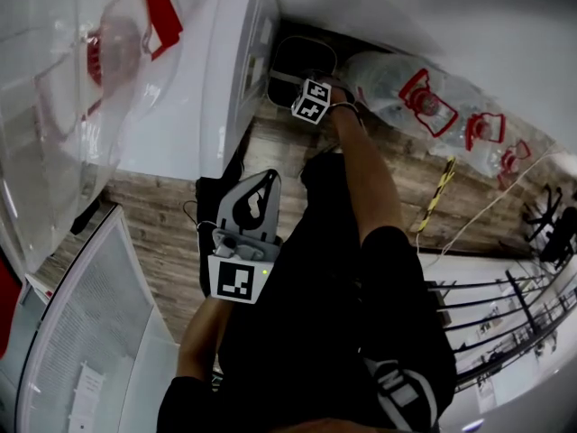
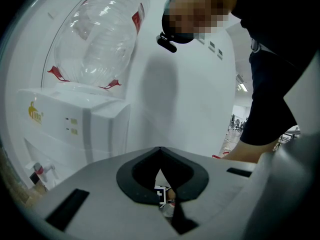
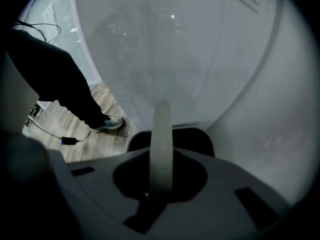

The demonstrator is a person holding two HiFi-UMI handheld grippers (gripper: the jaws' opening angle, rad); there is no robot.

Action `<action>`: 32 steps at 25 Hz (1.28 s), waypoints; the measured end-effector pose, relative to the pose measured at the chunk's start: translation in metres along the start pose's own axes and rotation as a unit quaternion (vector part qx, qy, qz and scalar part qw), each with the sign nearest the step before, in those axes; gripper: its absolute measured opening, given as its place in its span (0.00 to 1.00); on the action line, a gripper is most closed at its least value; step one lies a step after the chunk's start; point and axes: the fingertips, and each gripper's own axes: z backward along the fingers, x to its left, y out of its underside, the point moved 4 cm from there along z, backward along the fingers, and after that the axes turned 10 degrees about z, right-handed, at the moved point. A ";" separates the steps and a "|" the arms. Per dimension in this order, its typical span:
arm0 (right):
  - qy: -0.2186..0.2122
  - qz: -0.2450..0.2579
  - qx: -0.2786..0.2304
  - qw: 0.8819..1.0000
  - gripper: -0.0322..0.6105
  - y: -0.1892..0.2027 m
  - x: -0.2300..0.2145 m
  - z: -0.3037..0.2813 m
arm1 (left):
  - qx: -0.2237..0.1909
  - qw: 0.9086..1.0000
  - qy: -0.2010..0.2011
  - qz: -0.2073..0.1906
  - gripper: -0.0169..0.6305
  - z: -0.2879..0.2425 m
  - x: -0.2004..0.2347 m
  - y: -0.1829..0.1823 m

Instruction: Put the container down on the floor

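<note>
A dark bin-like container (image 1: 297, 57) sits low in the corner between the white water dispenser (image 1: 194, 88) and the wall. In the head view my right gripper (image 1: 306, 79) reaches steeply down to it, its marker cube above the rim. In the right gripper view a pale handle band (image 3: 161, 134) runs up between the jaws of the right gripper (image 3: 161, 156), which are shut on it, with the dark container (image 3: 197, 140) hanging just below. My left gripper (image 1: 268, 179) is held back near my body, shut, with nothing in it. In its own view the left gripper (image 2: 160, 151) points at the dispenser.
An inverted clear bottle (image 1: 81, 70) sits on the dispenser (image 2: 75, 124). Clear water bottles (image 1: 406, 93) lie along the wall at the right. A cable (image 1: 437, 197) crosses the wooden floor (image 1: 171, 206). A second white appliance (image 1: 90, 332) stands at lower left.
</note>
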 end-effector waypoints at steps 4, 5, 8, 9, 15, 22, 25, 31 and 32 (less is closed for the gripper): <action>0.005 0.013 0.001 1.000 0.12 0.001 -0.002 -0.008 | -0.001 1.000 0.005 -0.001 0.07 -0.003 0.001 0.001; 0.006 0.016 0.000 1.000 0.12 0.000 -0.003 -0.009 | -0.002 1.000 0.006 -0.002 0.07 -0.003 0.002 0.001; 0.009 0.019 -0.003 1.000 0.12 0.000 -0.006 -0.012 | -0.002 1.000 0.006 -0.003 0.07 -0.004 0.002 0.004; 0.010 0.020 -0.002 1.000 0.12 0.001 -0.007 -0.013 | -0.001 1.000 0.005 -0.002 0.07 -0.004 0.003 0.005; 0.016 0.025 0.012 0.999 0.12 0.003 -0.013 -0.022 | 0.000 1.000 0.003 0.005 0.07 -0.006 0.004 0.007; 0.018 0.036 0.020 0.999 0.13 0.006 -0.025 -0.029 | 0.002 1.000 0.004 0.003 0.07 -0.008 0.008 0.013; 0.013 0.035 0.017 0.999 0.13 0.006 -0.027 -0.030 | 0.001 1.000 0.004 0.006 0.07 -0.009 0.006 0.016; 0.007 0.010 0.011 1.000 0.13 0.007 -0.038 -0.030 | 0.010 1.000 0.014 0.009 0.07 -0.014 0.000 0.022; 0.008 0.006 0.012 1.000 0.13 0.008 -0.040 -0.029 | 0.011 1.000 0.015 0.009 0.07 -0.015 -0.001 0.023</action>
